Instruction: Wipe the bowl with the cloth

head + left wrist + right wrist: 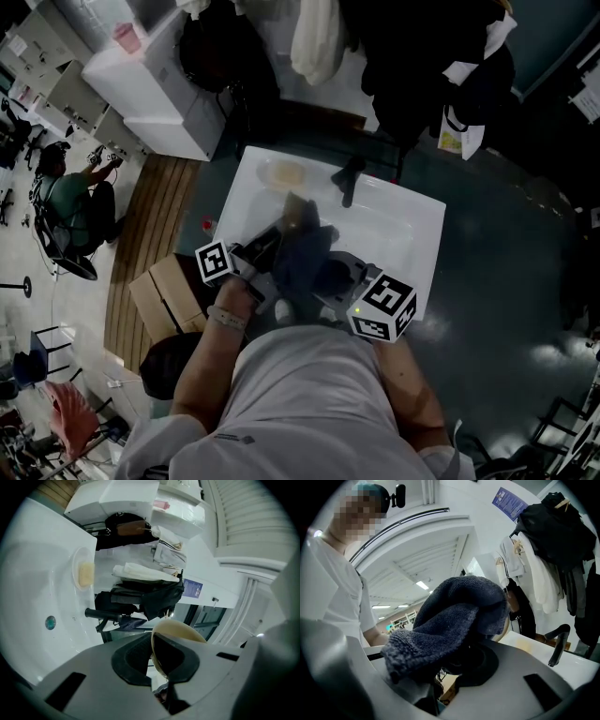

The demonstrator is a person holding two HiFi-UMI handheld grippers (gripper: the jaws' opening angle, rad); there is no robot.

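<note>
Over the white sink (pixel 417 225), my left gripper (pixel 270 244) is shut on the rim of a tan bowl (pixel 299 214). In the left gripper view the bowl (pixel 183 631) stands on edge between the jaws of the left gripper (pixel 152 662), its dark inside facing the camera. A dark blue cloth (pixel 306 251) is bunched against the bowl in the head view. My right gripper (pixel 339 277) is shut on it. In the right gripper view the cloth (pixel 452 627) bulges out above the right gripper (pixel 459 670) and hides most of the bowl (pixel 506 624) behind it.
A black faucet (pixel 349 178) stands at the sink's far rim, with a yellowish sponge-like patch (pixel 281 173) to its left. A cardboard box (pixel 169 292) and a wooden slatted strip (pixel 150 234) lie left of the sink. Dark clothes (pixel 422 56) hang behind it.
</note>
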